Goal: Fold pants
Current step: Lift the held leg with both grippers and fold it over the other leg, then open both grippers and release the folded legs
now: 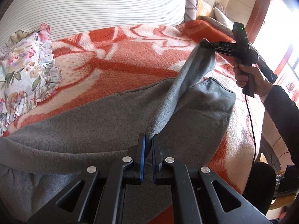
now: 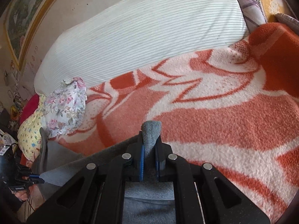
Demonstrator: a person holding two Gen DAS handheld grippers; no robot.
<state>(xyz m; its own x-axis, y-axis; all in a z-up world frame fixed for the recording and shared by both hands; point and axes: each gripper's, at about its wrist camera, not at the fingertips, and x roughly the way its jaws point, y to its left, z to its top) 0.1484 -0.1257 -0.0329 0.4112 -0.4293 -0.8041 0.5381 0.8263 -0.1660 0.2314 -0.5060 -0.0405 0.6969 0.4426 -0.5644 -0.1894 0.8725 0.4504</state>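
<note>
Grey fleece pants (image 1: 104, 119) lie spread on an orange and white blanket (image 1: 130, 59). My left gripper (image 1: 148, 140) is shut on an edge of the pants and holds it lifted. A taut fold of the cloth runs from it up to my right gripper (image 1: 202, 43), which is shut on the other end, above the blanket. In the right wrist view, my right gripper (image 2: 149, 140) pinches a grey tuft of the pants (image 2: 151, 130) between its blue pads. My left gripper (image 2: 40, 179) shows at the lower left, holding the cloth.
A large striped white pillow (image 1: 93, 3) lies at the back of the bed. A floral ruffled cushion (image 1: 26, 67) sits at the left. A black cable (image 1: 251, 123) hangs from the right gripper's handle. Bright windows are at the far right.
</note>
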